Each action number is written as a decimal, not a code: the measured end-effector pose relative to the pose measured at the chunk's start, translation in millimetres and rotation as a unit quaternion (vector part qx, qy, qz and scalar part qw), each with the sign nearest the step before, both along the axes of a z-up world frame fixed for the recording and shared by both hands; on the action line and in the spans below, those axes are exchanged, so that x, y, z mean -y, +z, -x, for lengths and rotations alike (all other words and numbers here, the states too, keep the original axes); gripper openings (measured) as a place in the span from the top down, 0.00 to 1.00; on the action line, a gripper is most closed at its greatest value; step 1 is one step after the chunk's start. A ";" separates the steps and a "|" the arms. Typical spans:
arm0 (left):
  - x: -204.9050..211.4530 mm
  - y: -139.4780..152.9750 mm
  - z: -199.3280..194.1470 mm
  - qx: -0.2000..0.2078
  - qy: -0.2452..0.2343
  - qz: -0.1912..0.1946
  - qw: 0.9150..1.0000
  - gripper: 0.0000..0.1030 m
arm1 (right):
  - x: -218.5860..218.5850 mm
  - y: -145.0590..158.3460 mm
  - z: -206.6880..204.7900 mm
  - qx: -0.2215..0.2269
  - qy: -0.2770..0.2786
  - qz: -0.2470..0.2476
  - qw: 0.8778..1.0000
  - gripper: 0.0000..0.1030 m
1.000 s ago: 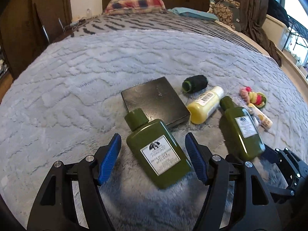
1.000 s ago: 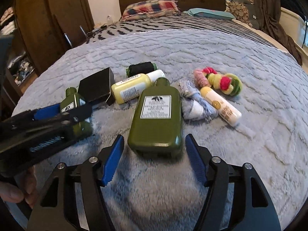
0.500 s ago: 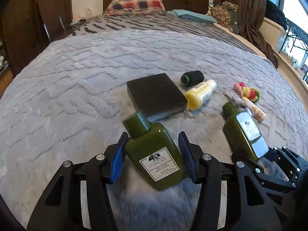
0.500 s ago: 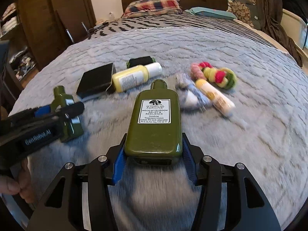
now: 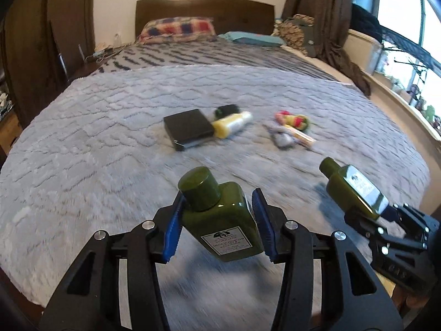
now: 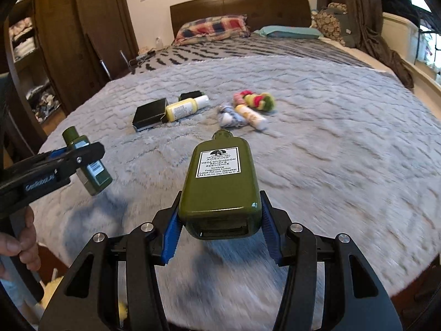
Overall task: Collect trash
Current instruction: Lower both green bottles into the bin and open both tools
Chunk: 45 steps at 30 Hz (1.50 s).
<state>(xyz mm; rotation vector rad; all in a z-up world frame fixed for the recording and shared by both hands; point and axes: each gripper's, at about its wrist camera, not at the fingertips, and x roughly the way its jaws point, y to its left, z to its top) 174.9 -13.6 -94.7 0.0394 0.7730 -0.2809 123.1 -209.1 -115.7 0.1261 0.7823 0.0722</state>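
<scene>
My left gripper (image 5: 217,227) is shut on a small green bottle (image 5: 220,215), held above the grey bed blanket (image 5: 96,138), cap pointing away. My right gripper (image 6: 219,227) is shut on a larger green lotion bottle (image 6: 220,184) with a white label, also lifted off the bed. Each gripper shows in the other view: the right one with its bottle (image 5: 355,190) at lower right, the left one with its bottle (image 6: 88,165) at left.
On the blanket lie a black box (image 5: 188,128), a yellow bottle (image 5: 231,124), a dark spool (image 5: 226,109), a crumpled wrapper (image 5: 281,138), a cream tube (image 5: 301,136) and a pink-green toy (image 5: 293,118). Pillows sit by the headboard (image 5: 205,11). A wardrobe stands left.
Both grippers closed on the green bottles, lifted them off the blanket and pulled back toward the near edge of the bed.
</scene>
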 end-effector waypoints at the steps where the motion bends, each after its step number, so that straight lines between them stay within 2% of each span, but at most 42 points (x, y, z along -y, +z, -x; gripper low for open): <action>1: 2.6 1.1 8.9 0.002 -0.005 0.001 1.000 0.56 | 2.6 2.7 10.2 0.003 0.000 0.001 1.000 0.49; 12: 19.4 3.5 114.7 0.018 -0.048 0.002 0.999 0.56 | 18.0 15.0 102.5 0.014 0.011 -0.031 0.999 0.49; 16: 18.5 -10.0 145.8 0.012 -0.054 -0.001 0.998 0.56 | 18.9 3.5 129.8 0.000 0.022 -0.046 0.999 0.49; 19: 19.3 -30.8 163.7 -0.010 -0.060 -0.002 0.998 0.56 | 16.4 -10.2 146.3 -0.019 0.025 -0.047 0.998 0.49; 25: 18.8 -74.7 180.0 -0.062 -0.068 -0.003 0.996 0.56 | 10.6 -51.0 161.4 -0.079 0.028 -0.058 0.995 0.49; 33: 15.9 -132.4 185.2 -0.121 -0.067 -0.025 0.990 0.56 | 4.9 -106.0 161.4 -0.153 0.029 -0.072 0.985 0.49; 45: 22.1 -215.4 177.0 -0.224 -0.082 -0.038 0.970 0.56 | -6.1 -173.5 149.6 -0.240 0.026 -0.078 0.967 0.49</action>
